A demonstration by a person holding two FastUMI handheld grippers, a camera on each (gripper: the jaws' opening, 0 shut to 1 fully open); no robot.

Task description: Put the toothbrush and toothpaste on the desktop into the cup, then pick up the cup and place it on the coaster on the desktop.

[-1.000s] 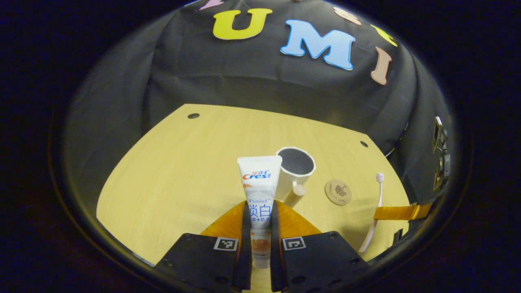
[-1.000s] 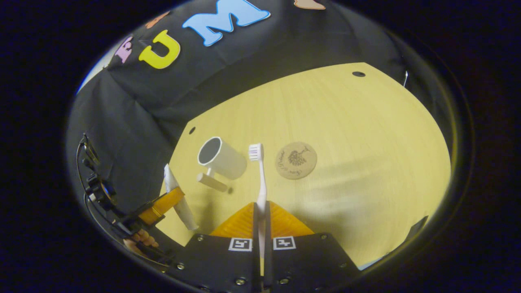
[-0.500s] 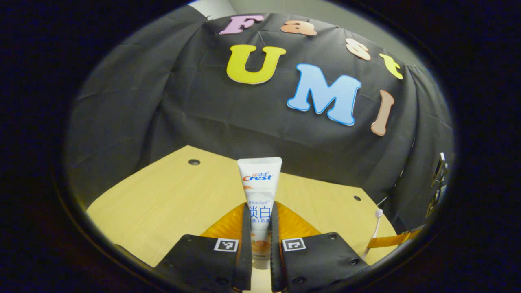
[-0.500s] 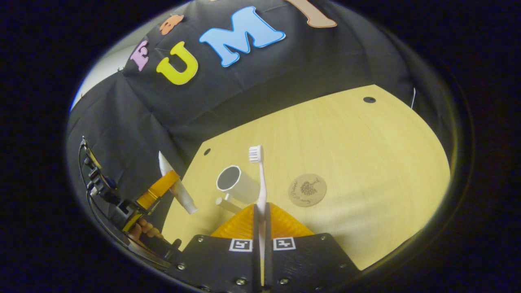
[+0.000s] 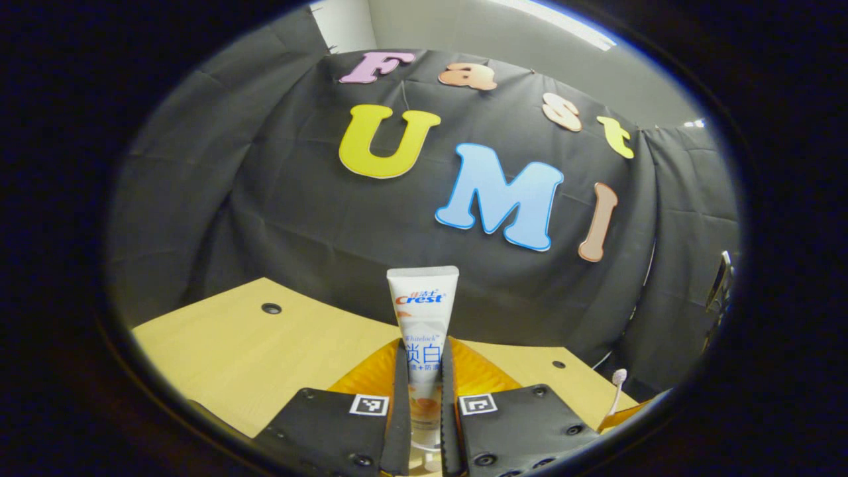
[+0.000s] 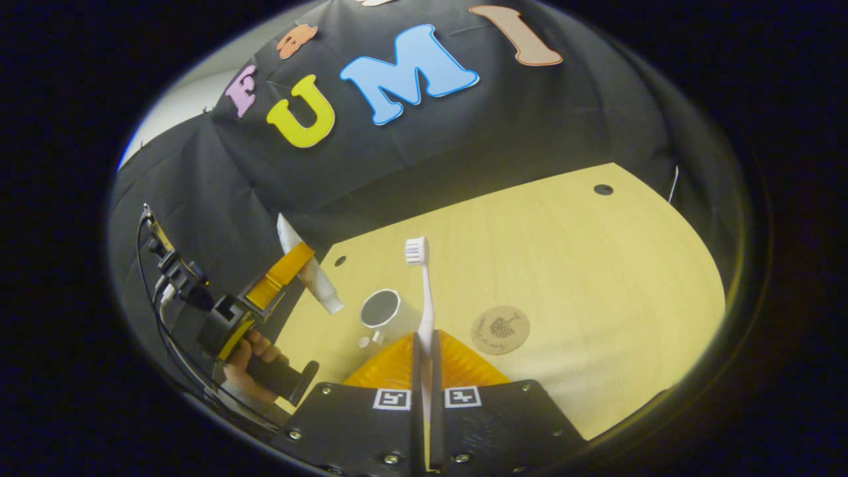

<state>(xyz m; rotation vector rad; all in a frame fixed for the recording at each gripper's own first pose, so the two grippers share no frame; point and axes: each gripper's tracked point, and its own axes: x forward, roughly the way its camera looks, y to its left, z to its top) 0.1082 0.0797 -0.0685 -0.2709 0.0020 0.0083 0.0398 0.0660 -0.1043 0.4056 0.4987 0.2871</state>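
Left gripper view: left gripper [image 5: 422, 371] pinches the toothpaste [image 5: 422, 311], "Crest" readable, above the desktop [image 5: 218, 351]. Right gripper [image 6: 424, 371] clamps the toothbrush [image 6: 424, 291] over the cup [image 6: 384, 311], whose handle is partly hidden; coaster [image 6: 500, 329] design illegible.

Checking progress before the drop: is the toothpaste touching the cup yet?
Apart. The right gripper view shows the toothpaste held in the air, bare desktop visible between its cap and the cup.
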